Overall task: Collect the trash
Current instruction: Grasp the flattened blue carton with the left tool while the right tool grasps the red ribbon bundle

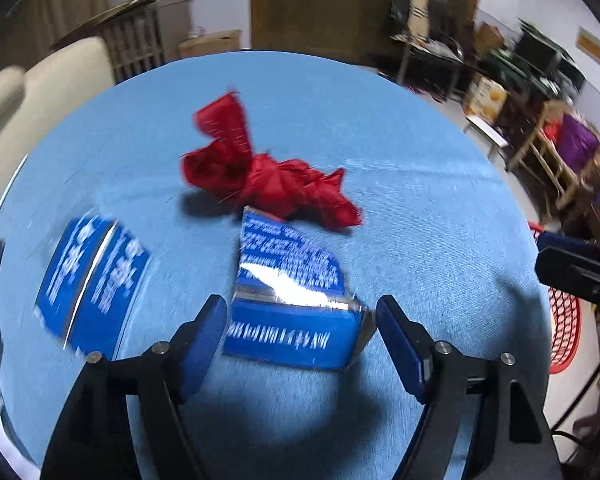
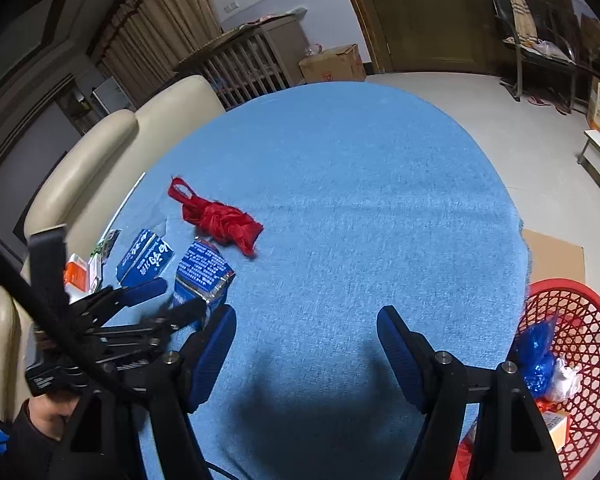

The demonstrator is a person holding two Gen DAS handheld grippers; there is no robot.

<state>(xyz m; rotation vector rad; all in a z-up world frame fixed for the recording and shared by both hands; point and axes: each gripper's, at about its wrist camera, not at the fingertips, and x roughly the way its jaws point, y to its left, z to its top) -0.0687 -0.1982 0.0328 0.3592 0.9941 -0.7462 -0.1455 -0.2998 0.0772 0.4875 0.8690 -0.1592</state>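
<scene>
carton (image 1: 292, 300): blue, crushed, torn | left claw (image 1: 300, 320): open astride | right claw (image 2: 306, 334): open, empty

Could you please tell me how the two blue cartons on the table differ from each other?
The nearer blue carton is crushed and torn open, showing silver lining; the farther blue carton looks flattened but whole. The nearer one lies between the left gripper's open fingers; the farther lies off to their side, beyond reach. Both are blue with white print and rest on the blue tablecloth.
</scene>
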